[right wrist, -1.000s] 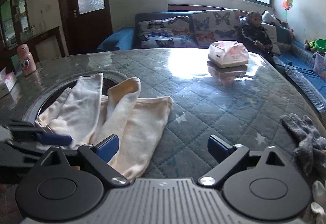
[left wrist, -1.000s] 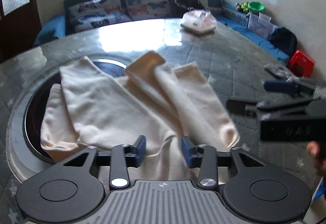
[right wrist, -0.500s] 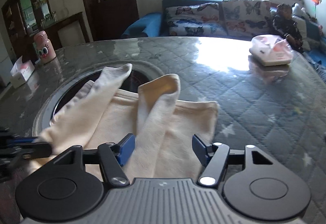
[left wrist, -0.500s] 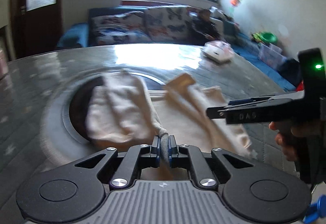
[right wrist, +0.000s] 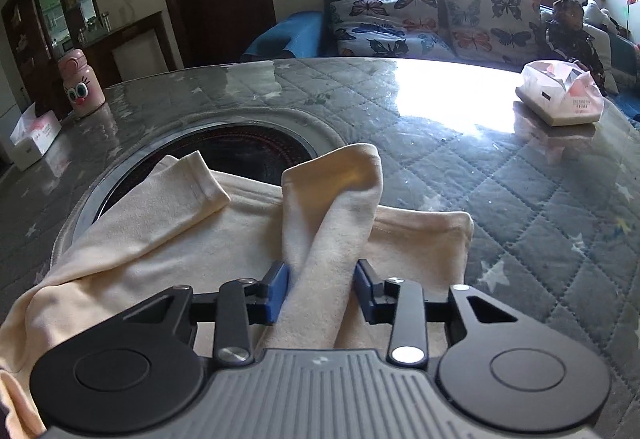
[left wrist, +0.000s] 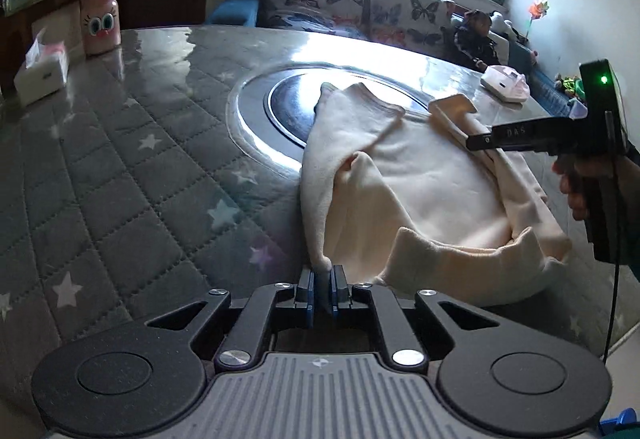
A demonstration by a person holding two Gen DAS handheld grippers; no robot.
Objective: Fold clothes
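A cream-coloured garment (left wrist: 432, 195) of soft knitted cloth lies on the table (left wrist: 120, 175), which has a grey quilted cover with pale stars under a glossy sheet. The far part of the garment lies over the round dark hob (left wrist: 292, 107) sunk in the middle of the table. The cloth is plain, without print, and it is rumpled: two long sleeve-like parts with hemmed ends lie over the flat body, one at the left (right wrist: 188, 195) and one in the middle (right wrist: 336, 199). The left gripper (left wrist: 322, 289) has its jaws clenched on a pinched corner of the garment at the near edge, and the cloth rises from there in a tight ridge. The right gripper (right wrist: 320, 287) has its jaws apart on both sides of the middle sleeve, close to the cloth but not closed on it. Far on the table stand a pink bottle with cartoon eyes (left wrist: 101, 17) and tissue packs.
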